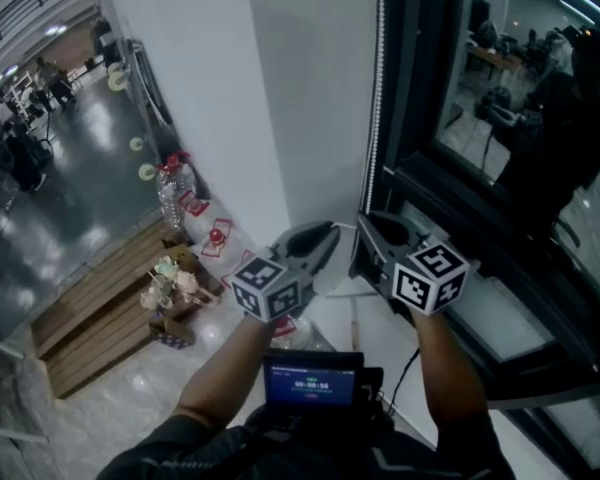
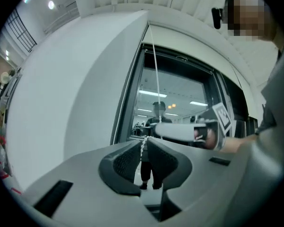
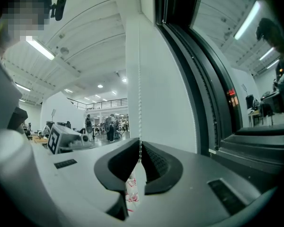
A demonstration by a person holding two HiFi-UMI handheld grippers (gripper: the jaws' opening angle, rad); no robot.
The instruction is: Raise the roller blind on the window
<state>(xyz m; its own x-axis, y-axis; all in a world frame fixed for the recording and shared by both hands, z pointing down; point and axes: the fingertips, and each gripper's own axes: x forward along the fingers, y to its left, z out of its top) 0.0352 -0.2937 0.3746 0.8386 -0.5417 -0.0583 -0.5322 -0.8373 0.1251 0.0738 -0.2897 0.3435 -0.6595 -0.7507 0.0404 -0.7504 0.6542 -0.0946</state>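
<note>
A bead chain (image 1: 379,88) is seen running down the edge of the window (image 1: 540,128), right of centre in the head view, beside a white wall (image 1: 280,88). The chain is pinched by both grippers. The right gripper (image 3: 140,148), low in the middle of its own view, is pressed together on one strand. The left gripper (image 2: 143,146) is drawn nearly shut, and only a thin slit filled by the beads is left between its tips. The roller blind itself cannot be made out in any view, and the window's top is cut off in the head view. The chain's lower run is hidden behind both grippers. The glass is dark and crowded with reflections. At the bottom edge of the head view a small screen (image 1: 311,380) is shown, its print too small to read.
</note>
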